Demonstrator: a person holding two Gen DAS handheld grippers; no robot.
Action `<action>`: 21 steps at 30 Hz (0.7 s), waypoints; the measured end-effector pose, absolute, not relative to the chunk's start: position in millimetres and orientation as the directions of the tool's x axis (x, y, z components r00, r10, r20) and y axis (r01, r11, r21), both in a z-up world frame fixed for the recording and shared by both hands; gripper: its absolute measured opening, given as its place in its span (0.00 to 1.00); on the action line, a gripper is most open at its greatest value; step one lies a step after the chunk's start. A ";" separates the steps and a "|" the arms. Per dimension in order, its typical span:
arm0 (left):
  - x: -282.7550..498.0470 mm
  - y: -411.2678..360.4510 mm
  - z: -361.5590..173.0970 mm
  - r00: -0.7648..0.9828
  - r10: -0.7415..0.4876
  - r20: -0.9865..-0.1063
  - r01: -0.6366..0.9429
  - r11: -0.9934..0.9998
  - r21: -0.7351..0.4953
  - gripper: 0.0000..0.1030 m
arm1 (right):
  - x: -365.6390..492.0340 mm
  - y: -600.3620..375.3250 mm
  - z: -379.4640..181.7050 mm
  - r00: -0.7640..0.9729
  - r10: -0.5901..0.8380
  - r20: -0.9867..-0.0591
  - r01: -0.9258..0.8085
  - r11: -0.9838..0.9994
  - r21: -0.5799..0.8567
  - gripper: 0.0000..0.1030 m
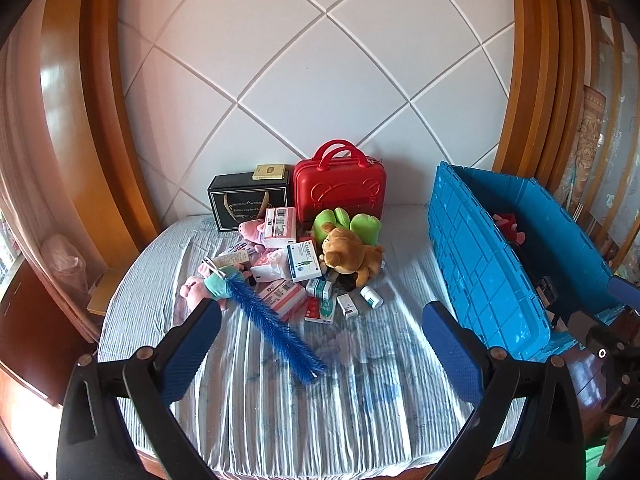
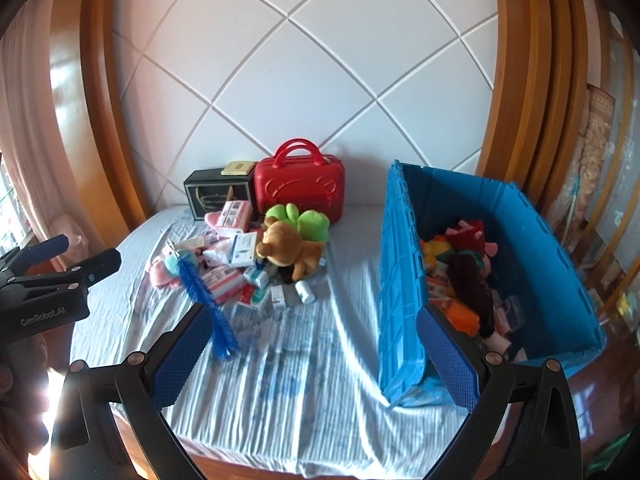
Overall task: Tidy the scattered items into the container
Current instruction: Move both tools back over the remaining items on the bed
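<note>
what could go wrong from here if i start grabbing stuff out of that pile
1. The long blue brush lies across the pink plush and a pink box; lifting it may drag them.
2. The brown bear leans over small boxes and the white bottle, which could roll away.
3. The blue crate has a tall near wall; a low carry may hit it.

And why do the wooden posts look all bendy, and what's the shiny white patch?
In both wrist views the fisheye lens bows the wooden frame outward near the edges; in the left wrist view window light glares off its polish, and in the right wrist view sun stripes the bedsheet.
</note>
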State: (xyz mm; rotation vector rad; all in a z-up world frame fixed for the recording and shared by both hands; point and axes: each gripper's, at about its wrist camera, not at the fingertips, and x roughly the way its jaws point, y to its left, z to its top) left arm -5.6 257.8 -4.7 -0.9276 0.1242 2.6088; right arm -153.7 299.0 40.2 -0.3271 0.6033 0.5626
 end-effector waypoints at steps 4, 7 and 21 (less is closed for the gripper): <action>3.0 261.3 -2.5 -0.726 0.297 -0.621 -0.356 -0.934 -0.031 0.99 | -153.1 292.8 39.2 0.676 0.409 -0.613 -0.594 0.794 -0.125 1.00; 7.0 264.0 -1.8 -0.727 0.280 -0.627 -0.338 -0.941 -0.029 0.99 | -150.7 286.6 38.9 0.669 0.417 -0.615 -0.603 0.789 -0.121 1.00; 25.7 273.6 -0.4 -0.745 0.218 -0.630 -0.278 -0.961 -0.004 0.99 | -147.8 262.5 40.0 0.642 0.444 -0.625 -0.631 0.769 -0.102 1.00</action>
